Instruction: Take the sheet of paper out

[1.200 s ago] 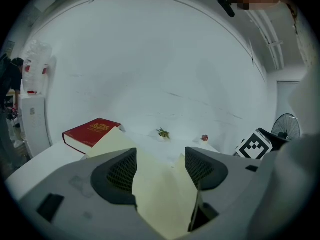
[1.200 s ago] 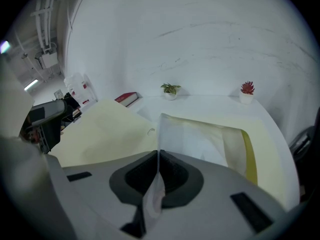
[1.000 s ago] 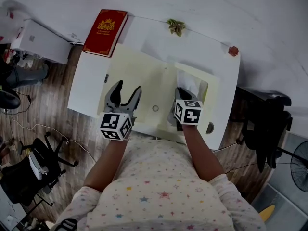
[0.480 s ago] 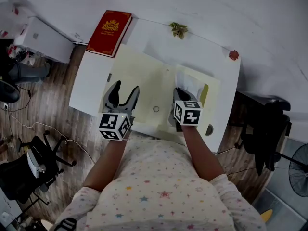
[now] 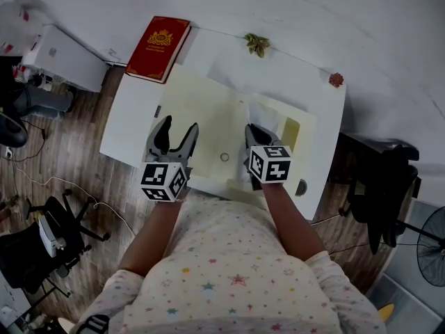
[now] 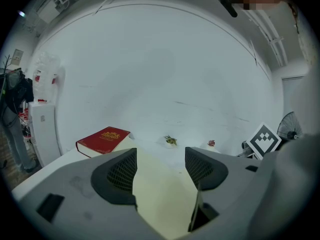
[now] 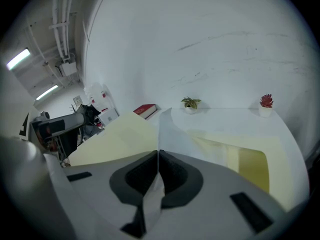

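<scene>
The sheet of paper (image 5: 268, 115) lies on the right half of the pale yellow folder (image 5: 208, 113), and its near edge is lifted.

I go from left to right and give each place from the folder. Beyond its far left corner a red book (image 5: 154, 46) lies on the white table (image 5: 125, 134). Above the left half of the folder the left gripper (image 5: 176, 128) hovers. Its jaws are wide apart and there is nothing between them; in its own view only the yellow cover shows through the gap.

At the near side of the right half is the right gripper (image 5: 252, 133). Its jaws are pressed together on the near edge of the sheet, which stands thin and upright between the pads (image 7: 145, 176).

From this grip the sheet runs away from the person, so its long axis points to the far edge of the folder. Its far part seems to rest on the right half of the folder. I judge that the right gripper must pull toward the person, along this axis. The left gripper is well apart from the sheet but near enough to press the cover down.
</scene>
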